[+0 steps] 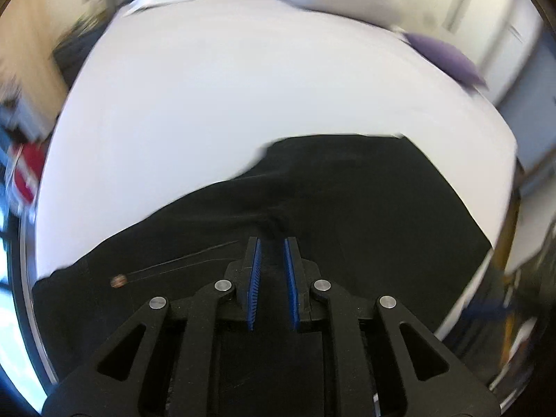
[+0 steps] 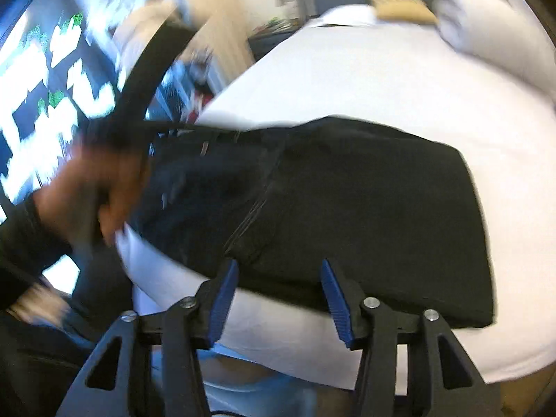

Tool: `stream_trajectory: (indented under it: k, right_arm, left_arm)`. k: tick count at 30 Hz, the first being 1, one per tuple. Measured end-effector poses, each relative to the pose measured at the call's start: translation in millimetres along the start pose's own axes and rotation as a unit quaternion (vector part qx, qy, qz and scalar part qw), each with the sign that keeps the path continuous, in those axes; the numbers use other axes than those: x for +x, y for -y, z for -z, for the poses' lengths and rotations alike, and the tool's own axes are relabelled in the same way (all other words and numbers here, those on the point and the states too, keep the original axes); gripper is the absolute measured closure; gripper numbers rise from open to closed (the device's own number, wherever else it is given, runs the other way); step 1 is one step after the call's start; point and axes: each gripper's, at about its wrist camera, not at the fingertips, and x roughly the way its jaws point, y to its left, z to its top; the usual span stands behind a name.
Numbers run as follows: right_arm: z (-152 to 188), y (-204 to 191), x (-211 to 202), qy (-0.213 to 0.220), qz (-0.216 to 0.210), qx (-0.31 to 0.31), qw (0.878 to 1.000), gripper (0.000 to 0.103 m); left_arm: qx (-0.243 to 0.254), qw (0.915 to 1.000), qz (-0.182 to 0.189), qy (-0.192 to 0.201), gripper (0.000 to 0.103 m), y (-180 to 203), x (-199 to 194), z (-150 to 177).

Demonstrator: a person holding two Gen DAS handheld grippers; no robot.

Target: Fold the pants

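Right gripper jaws gape beside black pants on white bed; left gripper pinches their fabric.

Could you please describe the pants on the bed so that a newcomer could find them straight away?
Start from the wide white bed surface that fills most of both views. On its near part, just ahead of the right gripper, lies a flat slab of black pants, folded over with a seam running across it. It is the only dark item on the sheet; the tan and purple items sit at the edges.
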Motion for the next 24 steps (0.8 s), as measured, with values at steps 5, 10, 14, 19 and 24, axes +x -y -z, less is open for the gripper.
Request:
stream_trajectory:
  k: [5,10,14,19,24]
  right_arm:
    - [-45.4,101.5,-23.4,0.01,-0.132,0.103,0.986,0.053]
    - [-89.8,185.2,25.7,-0.036,-0.203,0.185,0.961,0.053]
    - [-104.7,216.8,77.1,-0.063,-0.217,0.231,0.946,0.053]
    - [-85.3,215.3,113.5,-0.105,-0.206,0.248,0.941,0.065]
    - [-52.5,212.1,91.9,-0.108,-0.217,0.232,0.942,0.065]
  left_arm:
    - [0.052,0.9973,0.007,-0.052,0.09,43.4,47.0,15.0]
    - [0.096,0.9936,-0.03,-0.053,0.09,56.0,58.6,22.4]
    - [0.104,0.992,-0.046,-0.056,0.09,63.5,63.1,21.5]
    - [0.114,0.9903,-0.061,-0.051,0.09,81.1,70.3,21.9]
    - [0.11,0.9911,-0.057,-0.049,0.09,78.0,72.1,26.5]
